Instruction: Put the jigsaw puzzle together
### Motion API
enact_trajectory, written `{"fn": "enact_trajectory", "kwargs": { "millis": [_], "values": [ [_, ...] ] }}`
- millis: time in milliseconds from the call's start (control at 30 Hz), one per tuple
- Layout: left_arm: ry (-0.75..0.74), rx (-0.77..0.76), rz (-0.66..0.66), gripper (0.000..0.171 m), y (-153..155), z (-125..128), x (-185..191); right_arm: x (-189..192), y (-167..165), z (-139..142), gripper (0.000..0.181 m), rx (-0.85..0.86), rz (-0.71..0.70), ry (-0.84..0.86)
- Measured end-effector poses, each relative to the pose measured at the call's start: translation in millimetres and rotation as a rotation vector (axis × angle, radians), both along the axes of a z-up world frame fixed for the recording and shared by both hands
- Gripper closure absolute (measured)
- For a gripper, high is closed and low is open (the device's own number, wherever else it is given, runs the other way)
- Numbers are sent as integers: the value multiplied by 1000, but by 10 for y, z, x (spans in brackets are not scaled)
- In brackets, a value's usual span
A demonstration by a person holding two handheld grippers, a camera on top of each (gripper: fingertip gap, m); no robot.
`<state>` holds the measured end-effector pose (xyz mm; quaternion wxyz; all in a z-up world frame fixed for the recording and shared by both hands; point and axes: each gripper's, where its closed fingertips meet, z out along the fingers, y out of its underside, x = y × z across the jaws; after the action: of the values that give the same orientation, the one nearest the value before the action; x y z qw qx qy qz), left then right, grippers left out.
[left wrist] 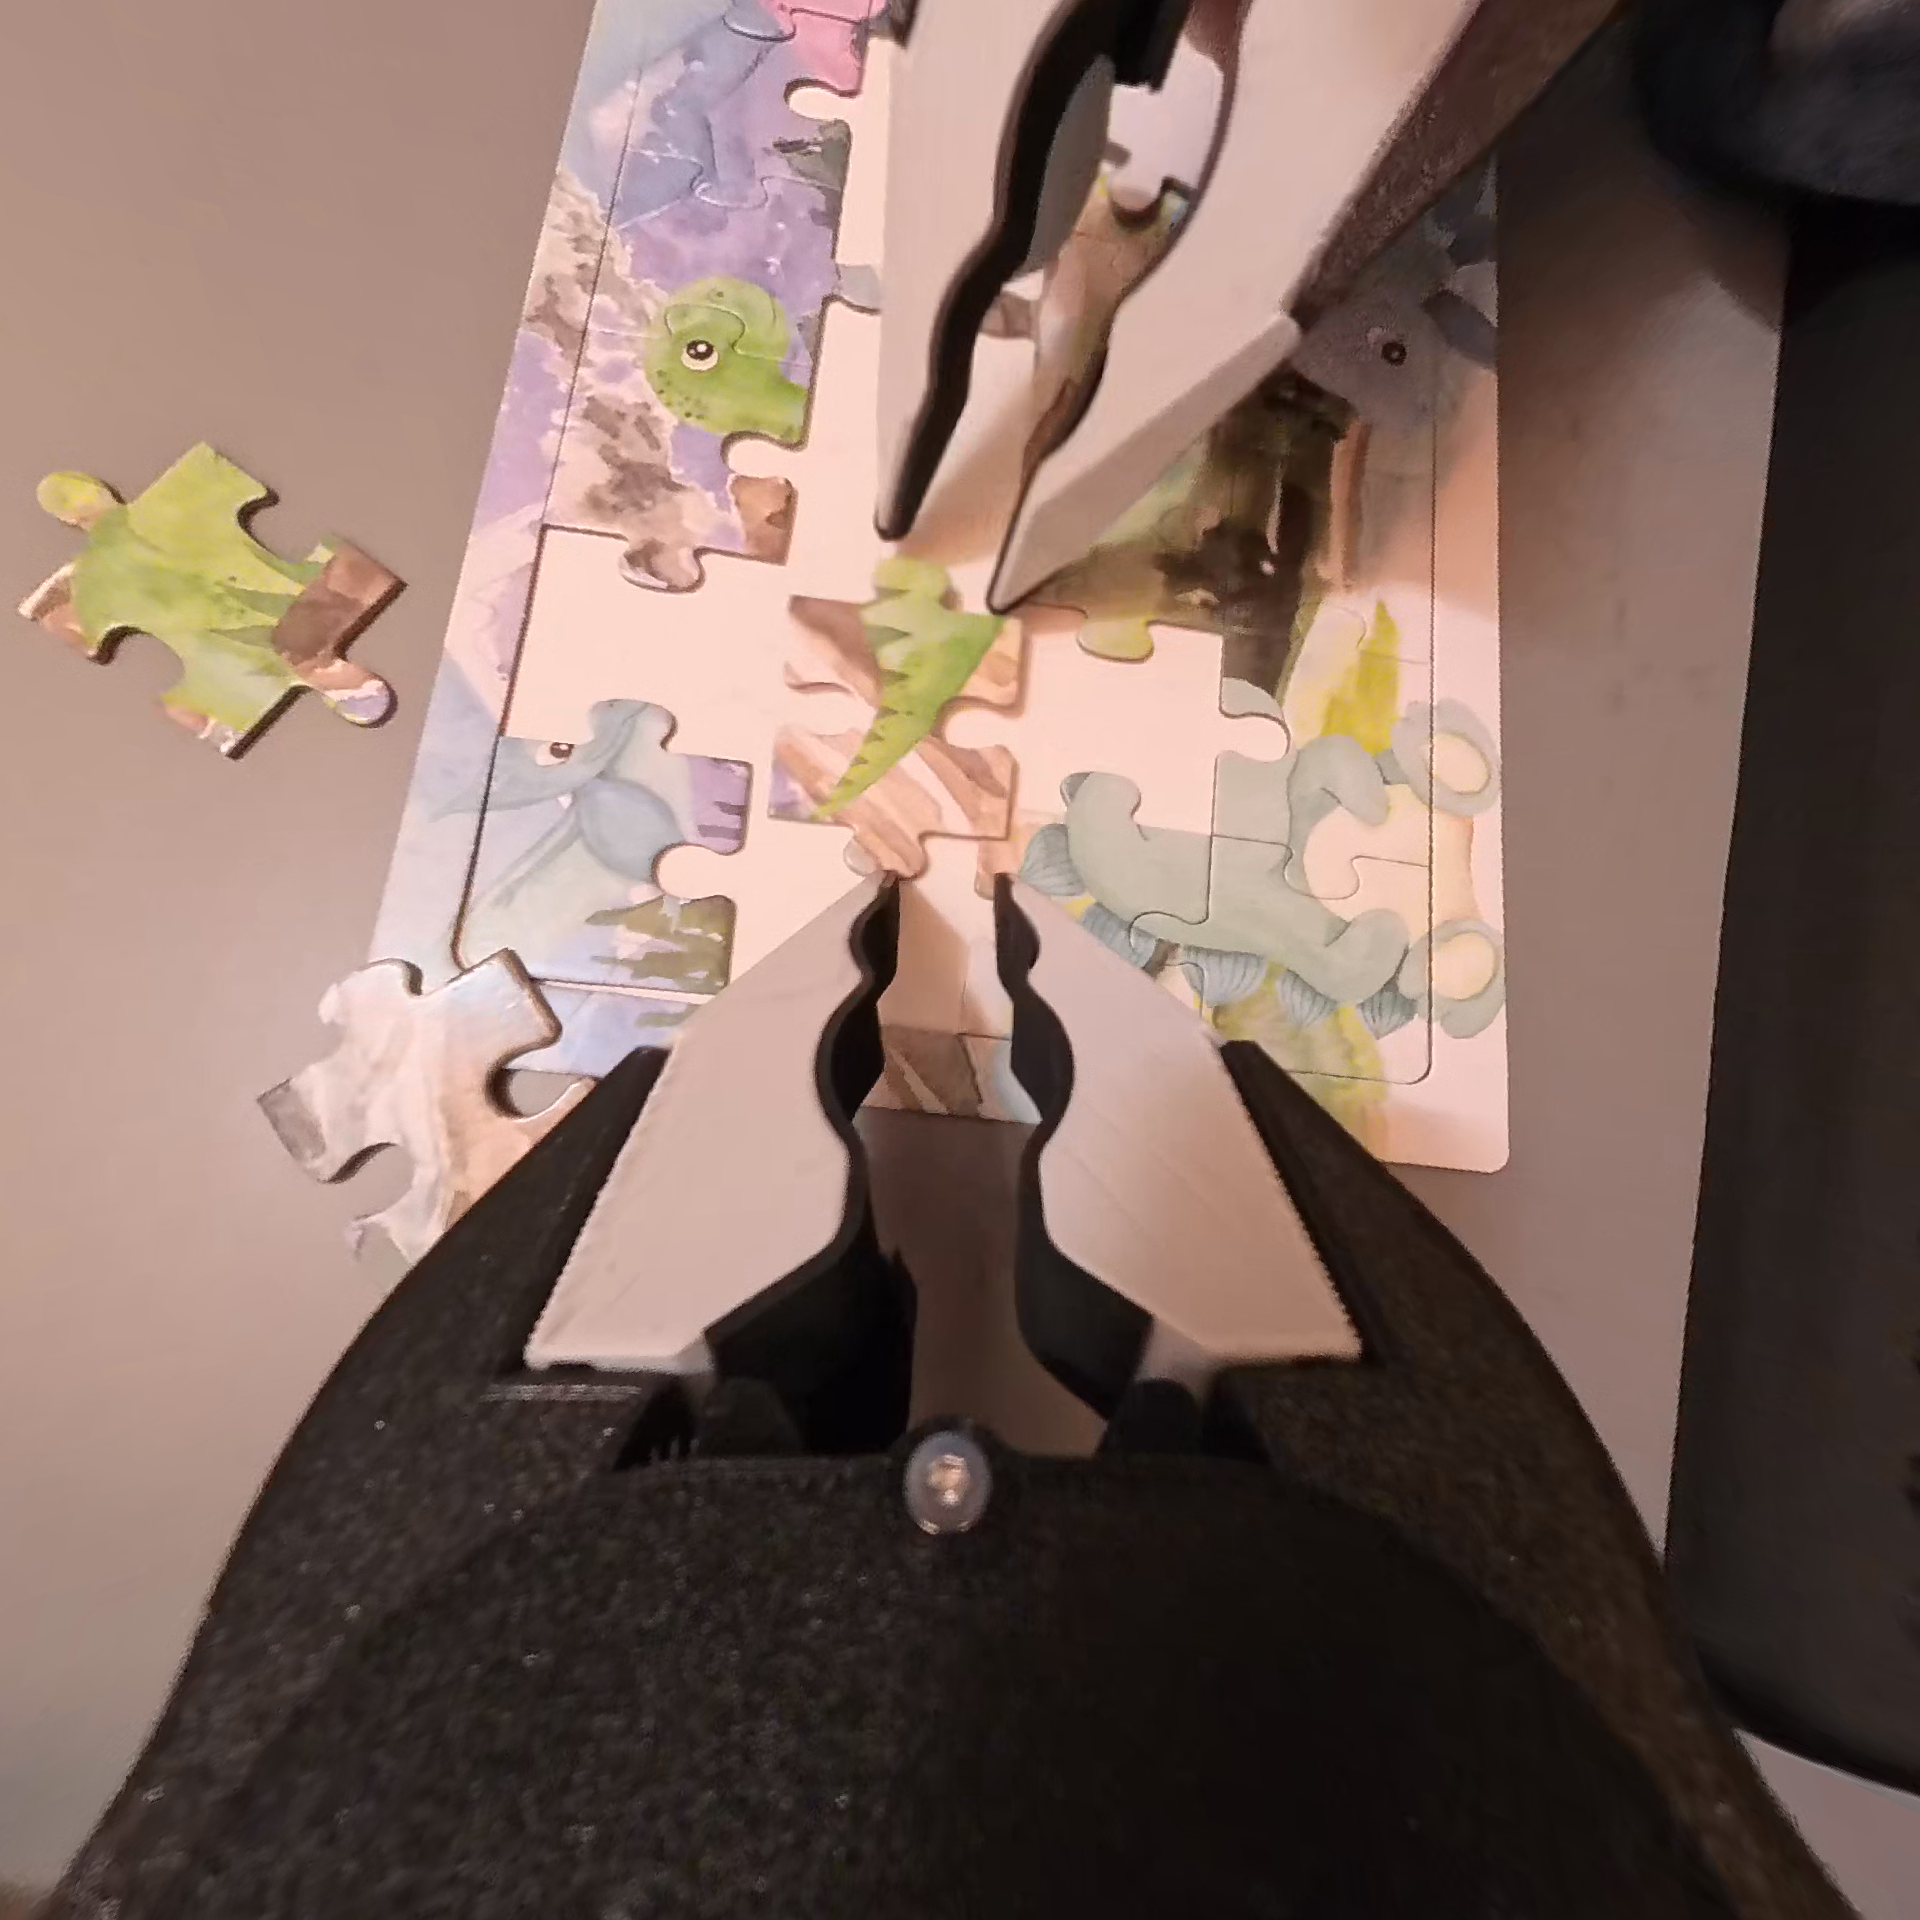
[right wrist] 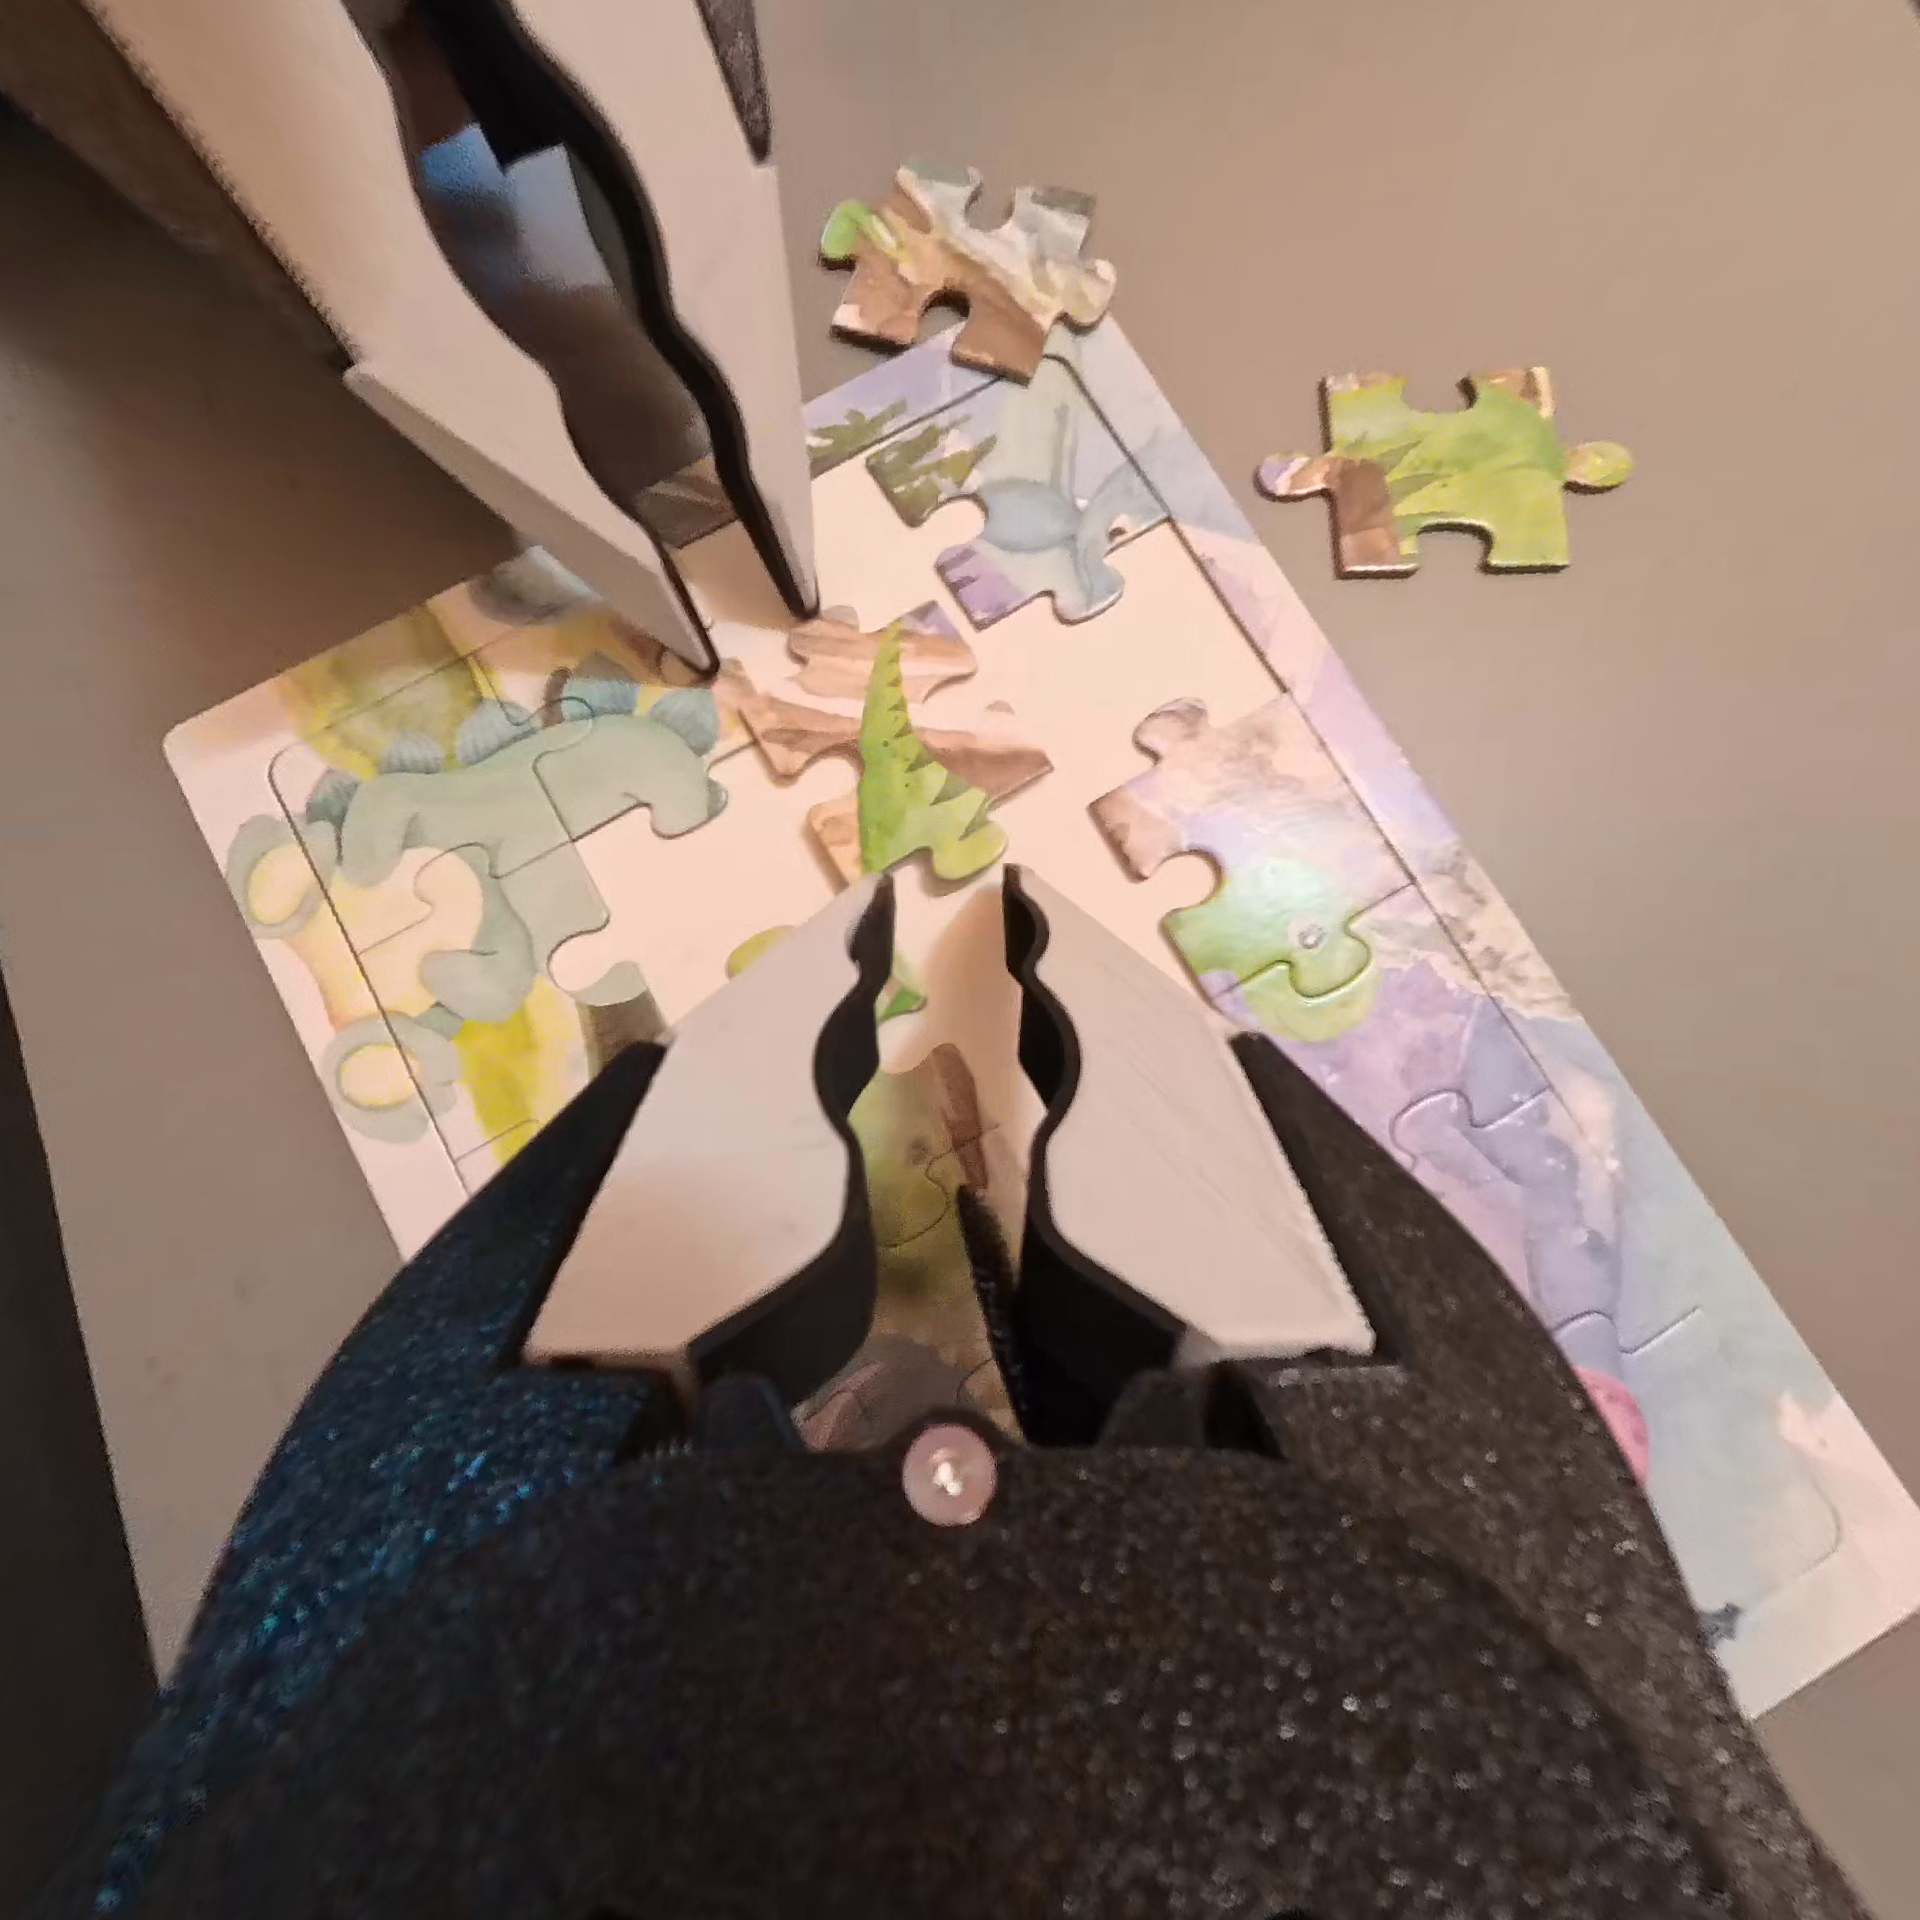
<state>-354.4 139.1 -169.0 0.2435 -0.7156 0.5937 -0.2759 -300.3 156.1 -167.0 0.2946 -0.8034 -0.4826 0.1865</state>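
A puzzle tray (left wrist: 623, 644) lies on the grey table, with pieces seated along its edges and bare gaps in the middle. A loose green-tail section (left wrist: 899, 717), which looks like two joined pieces, lies in the bare middle. My left gripper (left wrist: 945, 883) is open and empty, with its tips at the section's near edge. My right gripper (left wrist: 945, 566) is open and empty, with its tips at the opposite edge. In the right wrist view the right gripper (right wrist: 948, 881) and the left gripper (right wrist: 753, 634) flank the same section (right wrist: 894, 748) on the tray (right wrist: 1091, 665).
A loose green piece (left wrist: 218, 613) lies on the table beside the tray and also shows in the right wrist view (right wrist: 1444, 478). A pale grey-white piece (left wrist: 416, 1081) overlaps the tray's corner and shows again (right wrist: 966, 270). A dark object (left wrist: 1818, 935) borders the table's right side. Some 6 cm of space lies between my two pairs of fingers. The pale grey-white piece (left wrist: 416, 1081) is about 9 cm from my left fingertips. It is also in sight in the right wrist view (right wrist: 1011, 270).
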Motion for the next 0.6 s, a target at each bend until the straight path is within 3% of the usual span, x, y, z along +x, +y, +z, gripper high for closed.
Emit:
{"fn": "enact_trajectory", "kwargs": {
  "millis": [200,300,367,500,600],
  "values": [
    [4,70,61,153,182,63,-98,-5,-33,-40,162,-32,0,4],
    [-4,104,232,145,517,149,-375,61,23,29,162,24,-37,4],
    [13,122,338,127,688,135,-581,108,42,73,162,25,-67,34],
    [15,89,409,115,731,39,-686,168,43,83,162,29,-116,65],
    [27,84,419,116,711,-22,-651,167,19,76,162,62,-117,46]
  ]
}}
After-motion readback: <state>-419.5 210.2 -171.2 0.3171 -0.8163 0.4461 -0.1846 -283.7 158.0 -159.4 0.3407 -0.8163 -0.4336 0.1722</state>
